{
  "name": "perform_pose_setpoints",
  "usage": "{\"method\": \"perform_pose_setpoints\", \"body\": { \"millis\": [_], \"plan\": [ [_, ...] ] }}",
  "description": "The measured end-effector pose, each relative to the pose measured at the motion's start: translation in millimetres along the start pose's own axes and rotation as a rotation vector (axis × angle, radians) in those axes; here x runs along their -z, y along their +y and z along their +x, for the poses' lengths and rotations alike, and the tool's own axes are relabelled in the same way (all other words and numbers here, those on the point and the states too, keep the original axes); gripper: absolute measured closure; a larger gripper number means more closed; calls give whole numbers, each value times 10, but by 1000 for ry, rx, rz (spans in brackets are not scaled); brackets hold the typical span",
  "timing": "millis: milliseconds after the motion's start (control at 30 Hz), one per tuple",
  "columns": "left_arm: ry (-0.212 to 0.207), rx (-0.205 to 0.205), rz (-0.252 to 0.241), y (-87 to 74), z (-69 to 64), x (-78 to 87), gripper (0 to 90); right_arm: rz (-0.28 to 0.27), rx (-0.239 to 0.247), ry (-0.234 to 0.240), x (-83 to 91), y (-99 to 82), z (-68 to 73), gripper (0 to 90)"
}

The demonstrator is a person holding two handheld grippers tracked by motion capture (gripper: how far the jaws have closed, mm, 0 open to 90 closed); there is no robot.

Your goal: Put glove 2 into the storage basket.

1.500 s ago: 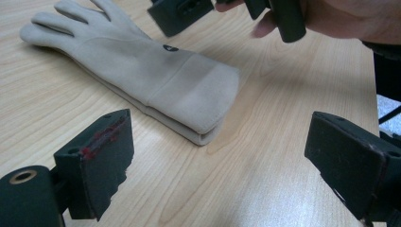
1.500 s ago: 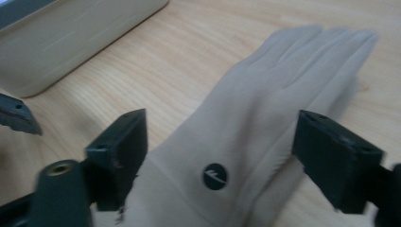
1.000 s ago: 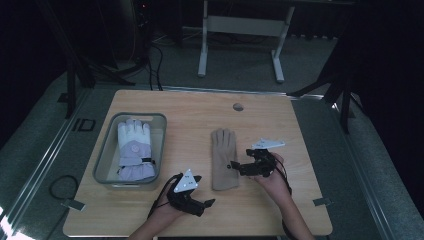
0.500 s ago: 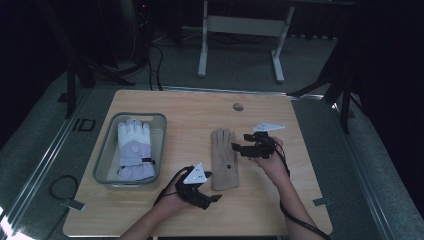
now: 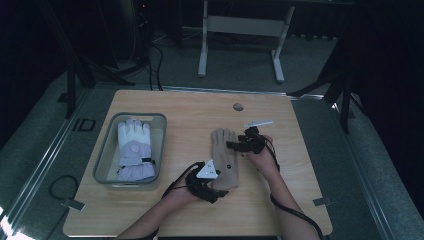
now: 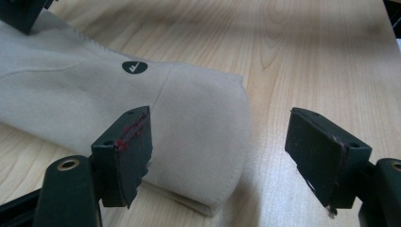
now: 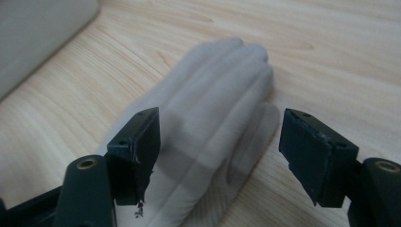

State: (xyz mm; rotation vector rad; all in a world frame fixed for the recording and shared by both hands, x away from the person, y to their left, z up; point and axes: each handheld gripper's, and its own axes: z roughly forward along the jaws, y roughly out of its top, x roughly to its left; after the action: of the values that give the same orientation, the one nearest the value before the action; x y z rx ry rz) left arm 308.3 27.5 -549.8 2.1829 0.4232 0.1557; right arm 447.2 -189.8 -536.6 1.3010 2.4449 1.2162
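Note:
A tan suede glove (image 5: pixel 225 157) lies flat in the middle of the table, fingers pointing away from me, with a small black round logo (image 6: pixel 134 67) near the cuff. My left gripper (image 5: pixel 215 192) sits at the cuff end. In the left gripper view (image 6: pixel 227 156) its jaws stand apart and have just been closing; the cuff corner (image 6: pixel 198 142) lies between them, untouched. My right gripper (image 5: pixel 235 146) is at the finger end. In the right gripper view (image 7: pixel 220 161) its jaws, also just closing, straddle the glove (image 7: pixel 213 109) without pressing on it.
A clear grey bin (image 5: pixel 107 160) stands at the left of the table with a white and lavender ski glove (image 5: pixel 134 150) inside. A small round grommet (image 5: pixel 238 106) sits near the far edge. The bin's corner (image 7: pixel 38 28) shows in the right gripper view.
The right gripper has moved away from me and leftward onto the glove's finger end. The left gripper has slid right to the cuff. The glove has not moved.

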Motion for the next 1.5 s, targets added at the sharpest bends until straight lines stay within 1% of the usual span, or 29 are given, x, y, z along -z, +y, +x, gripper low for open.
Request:
{"method": "perform_pose_setpoints", "body": {
  "millis": [100, 167, 200, 233, 300, 333, 400, 467, 500, 567, 633, 667, 700, 733, 767, 800, 867, 967, 1067, 1100, 1133, 1167, 1200, 1267, 1333, 1400, 1433, 1467, 1500],
  "plan": [
    [3, -7, 21, -6, 8, -36, 258, 19, -27, 16, -59, -35, -36, 294],
    [13, -18, 29, -16, 9, -53, 293, 34, -45, 23, -82, -46, -50, 300],
    [18, -20, 38, -17, 12, -61, 304, 39, -51, 30, -89, -48, -51, 329],
    [12, -21, 44, -18, 19, -64, 309, 49, -54, 45, -102, -51, -51, 339],
    [24, -35, 60, -20, 24, -67, 329, 71, -44, 56, -122, -51, -32, 386],
    [19, -36, 62, -24, 28, -66, 332, 77, -47, 59, -123, -48, -22, 408],
    [22, -33, 70, -29, 32, -70, 333, 82, -24, 75, -120, -45, -2, 507],
    [24, -38, 77, -29, 31, -73, 333, 81, 19, 60, -106, -40, 39, 575],
    [27, -41, 80, -25, 27, -78, 335, 77, 52, 45, -97, -39, 73, 605],
    [35, -48, 89, -19, 23, -89, 337, 74, 114, 7, -79, -42, 143, 657],
    [41, -57, 102, -9, 19, -95, 354, 58, 172, -37, -67, -56, 212, 691],
    [41, -57, 102, -9, 19, -95, 360, 58, 172, -37, -67, -56, 212, 691],
    [54, -72, 111, -9, 10, -101, 360, 39, 245, -78, -62, -84, 287, 703],
    [52, -74, 113, -11, 6, -103, 377, 20, 303, -112, -55, -111, 344, 714],
    [59, -84, 119, -12, 4, -101, 380, 8, 333, -128, -54, -128, 371, 716],
    [67, -93, 124, -11, -2, -102, 400, 3, 340, -136, -54, -136, 381, 716],
    [83, -108, 134, -6, -19, -109, 414, 1, 317, -126, -52, -134, 364, 716],
    [98, -115, 150, 17, -31, -114, 449, 9, 305, -120, -56, -116, 352, 716],
    [141, -123, 158, 32, -29, -113, 564, 14, 301, -128, -65, -97, 369, 719],
    [159, -118, 156, 33, -25, -110, 635, 13, 299, -129, -65, -90, 374, 722],
    [160, -109, 152, 36, -14, -102, 716, 13, 297, -132, -66, -86, 381, 724],
    [158, -105, 154, 41, -1, -92, 768, 12, 295, -133, -67, -82, 387, 726],
    [154, -95, 150, 41, 2, -89, 787, 6, 295, -134, -66, -77, 392, 730],
    [153, -88, 155, 50, 10, -74, 805, 0, 304, -136, -54, -56, 406, 739],
    [152, -77, 156, 66, 13, -50, 812, -7, 311, -144, -23, -19, 425, 798],
    [152, -69, 147, 87, 21, -9, 816, -20, 298, -131, 25, 36, 435, 810],
    [152, -69, 147, 87, 21, -9, 817, -20, 298, -131, 25, 36, 435, 810],
    [147, -62, 137, 104, 29, 32, 817, -19, 296, -129, 42, 58, 443, 815],
    [141, -60, 137, 109, 31, 45, 817, -9, 298, -128, 55, 84, 461, 821]
  ]
}}
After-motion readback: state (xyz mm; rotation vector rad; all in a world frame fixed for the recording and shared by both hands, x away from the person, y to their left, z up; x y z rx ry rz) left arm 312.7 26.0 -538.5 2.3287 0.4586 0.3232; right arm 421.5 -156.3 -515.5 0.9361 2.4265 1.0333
